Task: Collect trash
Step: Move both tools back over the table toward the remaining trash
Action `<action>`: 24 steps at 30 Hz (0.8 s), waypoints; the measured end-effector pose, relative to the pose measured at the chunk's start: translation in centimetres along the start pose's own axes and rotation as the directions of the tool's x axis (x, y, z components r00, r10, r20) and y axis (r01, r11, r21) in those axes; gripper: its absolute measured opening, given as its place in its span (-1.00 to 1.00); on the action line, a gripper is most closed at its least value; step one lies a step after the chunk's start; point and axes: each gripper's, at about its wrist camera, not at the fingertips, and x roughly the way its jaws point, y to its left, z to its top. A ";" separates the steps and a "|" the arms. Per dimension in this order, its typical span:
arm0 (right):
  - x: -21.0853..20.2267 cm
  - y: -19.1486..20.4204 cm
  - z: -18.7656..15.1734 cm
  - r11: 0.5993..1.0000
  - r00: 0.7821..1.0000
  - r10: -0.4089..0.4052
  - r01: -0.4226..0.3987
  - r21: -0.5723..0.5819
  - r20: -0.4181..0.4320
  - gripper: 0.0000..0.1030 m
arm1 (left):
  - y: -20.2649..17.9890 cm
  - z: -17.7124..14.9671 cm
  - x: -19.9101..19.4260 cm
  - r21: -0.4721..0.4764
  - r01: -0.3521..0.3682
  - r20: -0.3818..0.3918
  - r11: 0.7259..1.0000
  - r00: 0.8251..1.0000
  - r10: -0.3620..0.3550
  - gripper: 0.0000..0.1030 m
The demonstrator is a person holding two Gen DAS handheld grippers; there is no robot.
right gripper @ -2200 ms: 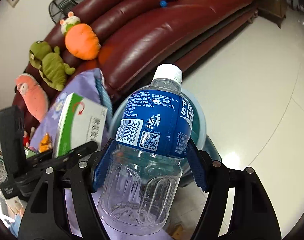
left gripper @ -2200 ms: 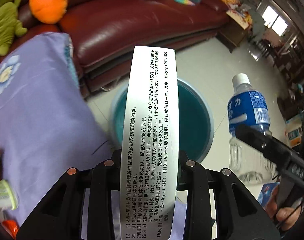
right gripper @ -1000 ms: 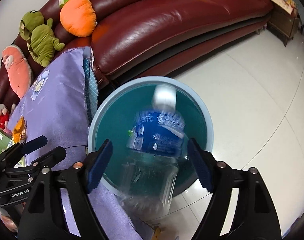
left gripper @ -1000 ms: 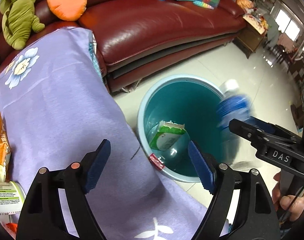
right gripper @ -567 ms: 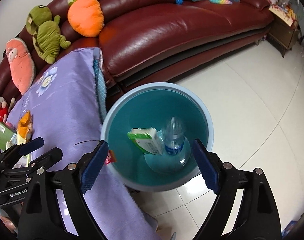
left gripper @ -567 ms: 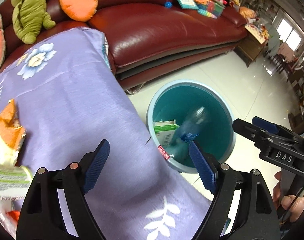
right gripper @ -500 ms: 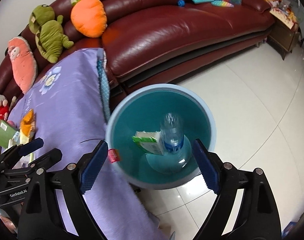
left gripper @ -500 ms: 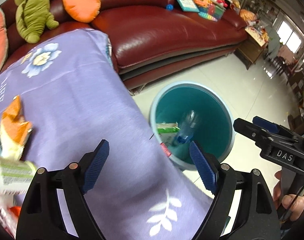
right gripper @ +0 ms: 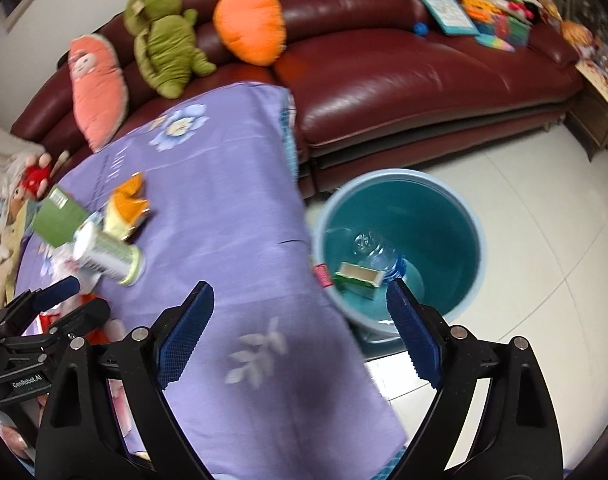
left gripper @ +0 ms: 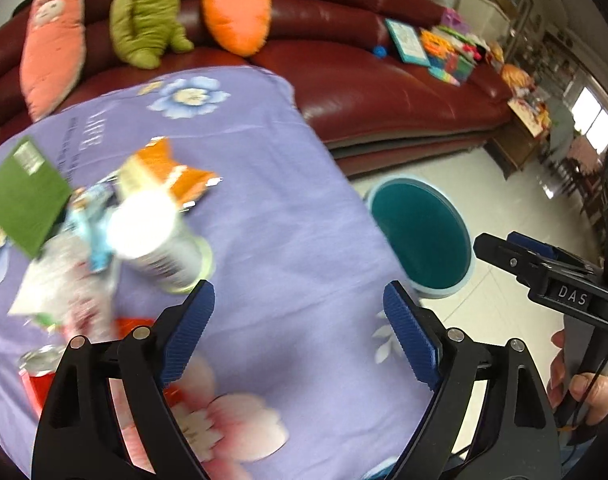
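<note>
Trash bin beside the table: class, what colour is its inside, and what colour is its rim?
The trash bin is teal inside with a pale blue rim, clearest in the right wrist view.

Box (right gripper: 358, 279) and bottle (right gripper: 378, 254) in bin (right gripper: 474, 240)

A dark red leather sofa (right gripper: 404, 76) runs along the wall; on it sit a pink plush (right gripper: 98, 88), a green plush (right gripper: 164, 44) and a carrot plush (right gripper: 250, 26); books (right gripper: 448, 8) lie farther right.
</note>
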 end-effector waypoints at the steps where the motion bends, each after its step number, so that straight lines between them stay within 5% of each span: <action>1: -0.2 0.9 -0.2 1.000 1.000 0.005 -0.005 -0.015 0.001 0.64 | 0.6 -0.4 -0.6 -0.006 -0.007 0.008 1.000 1.000 0.007 0.69; 15: -0.5 10.5 -2.7 0.984 0.998 0.042 -0.048 -0.170 -0.039 0.64 | 11.7 -5.6 -8.4 -0.131 -0.138 0.109 0.982 0.982 0.153 0.72; 24: 1.1 13.3 -3.7 0.978 0.995 0.026 -0.044 -0.203 -0.092 0.64 | 17.8 -9.9 -6.9 -0.244 -0.161 0.012 0.956 0.986 0.169 0.74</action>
